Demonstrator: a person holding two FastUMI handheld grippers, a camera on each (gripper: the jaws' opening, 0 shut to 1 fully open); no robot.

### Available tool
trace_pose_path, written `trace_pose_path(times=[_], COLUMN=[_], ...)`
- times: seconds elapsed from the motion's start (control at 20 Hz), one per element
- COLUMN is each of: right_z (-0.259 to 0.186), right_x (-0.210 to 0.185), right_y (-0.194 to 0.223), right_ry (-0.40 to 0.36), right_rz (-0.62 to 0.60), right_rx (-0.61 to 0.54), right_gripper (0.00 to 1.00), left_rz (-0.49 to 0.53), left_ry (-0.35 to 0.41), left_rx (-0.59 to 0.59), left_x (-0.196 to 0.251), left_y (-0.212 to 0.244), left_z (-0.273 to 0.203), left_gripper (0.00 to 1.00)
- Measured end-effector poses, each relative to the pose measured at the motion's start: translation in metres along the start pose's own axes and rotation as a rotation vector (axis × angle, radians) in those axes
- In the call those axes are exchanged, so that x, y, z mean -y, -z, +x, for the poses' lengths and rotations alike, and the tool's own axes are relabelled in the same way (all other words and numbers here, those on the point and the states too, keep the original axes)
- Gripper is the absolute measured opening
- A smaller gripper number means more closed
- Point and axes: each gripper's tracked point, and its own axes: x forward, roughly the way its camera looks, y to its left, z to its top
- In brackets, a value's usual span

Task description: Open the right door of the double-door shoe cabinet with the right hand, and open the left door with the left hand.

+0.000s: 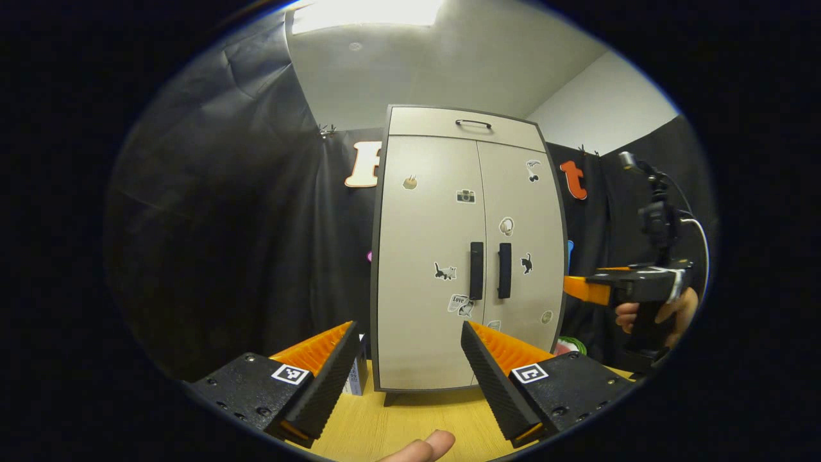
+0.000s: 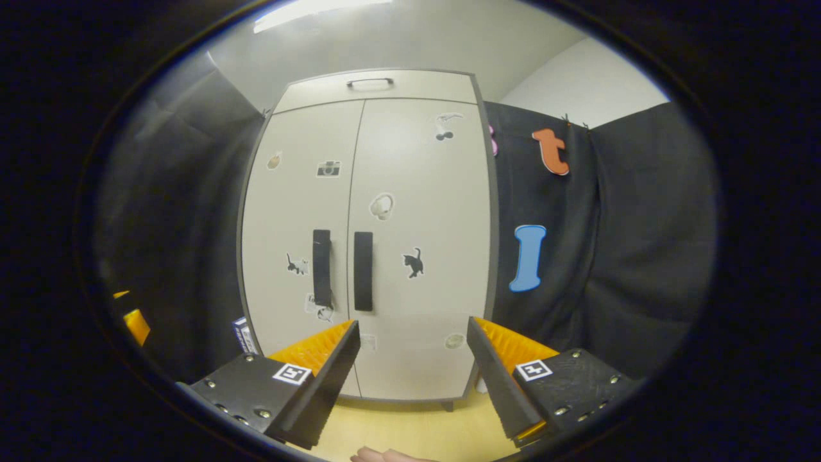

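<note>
Two doors, both closed, face me on the shoe cabinet (image 2: 365,237), which stands on the table (image 1: 410,417). My right gripper (image 2: 410,366) and left gripper (image 1: 407,369) hang short of it, fingers spread wide, holding nothing. The right handle (image 2: 363,271) and left handle (image 1: 476,270) sit close together; I could probably catch the wrong one.

- A staged recording booth is indicated by black cloth (image 2: 616,256) hung as walls.
- A shoe cabinet (image 1: 449,256) is stood on a wooden tabletop (image 1: 397,423), beneath a plain ceiling light (image 1: 365,13).
</note>
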Motion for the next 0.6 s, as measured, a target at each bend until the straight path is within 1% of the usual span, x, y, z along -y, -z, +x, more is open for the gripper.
trace_pose_path(times=[0.05, 0.15, 0.2, 0.25, 0.3, 0.4, 0.55, 0.6], right_z=[0.012, 0.037, 0.049, 0.06, 0.072, 0.09, 0.112, 0.119], right_x=[-0.009, -0.028, -0.034, -0.04, -0.046, -0.059, -0.066, -0.066], right_y=[-0.002, -0.001, 0.0, -0.001, 0.002, 0.007, 0.01, 0.009], right_ry=[-0.009, -0.03, -0.036, -0.04, -0.044, -0.079, -0.093, -0.09], right_rz=[-0.017, -0.029, -0.025, -0.02, -0.012, 0.008, 0.018, 0.028], right_rx=[0.002, 0.002, 0.004, 0.007, 0.004, 0.002, 0.006, 0.006], right_gripper=[1.0, 1.0, 1.0, 0.98, 1.0, 1.0, 0.97, 1.0], left_rz=[-0.007, -0.021, -0.022, -0.02, -0.017, -0.002, 0.013, 0.013], left_ry=[0.002, -0.004, -0.004, -0.003, -0.002, -0.005, -0.009, -0.013], left_rx=[0.001, -0.009, -0.011, -0.015, -0.015, -0.022, -0.053, -0.06], left_x=[-0.001, -0.003, -0.005, -0.006, -0.008, -0.012, -0.021, -0.024], left_y=[0.001, 0.003, 0.003, 0.005, 0.005, 0.011, 0.026, 0.03], left_z=[-0.002, -0.005, -0.006, -0.007, -0.007, -0.006, -0.002, 0.001], left_gripper=[0.99, 0.99, 0.99, 0.99, 0.99, 0.99, 0.99, 0.99])
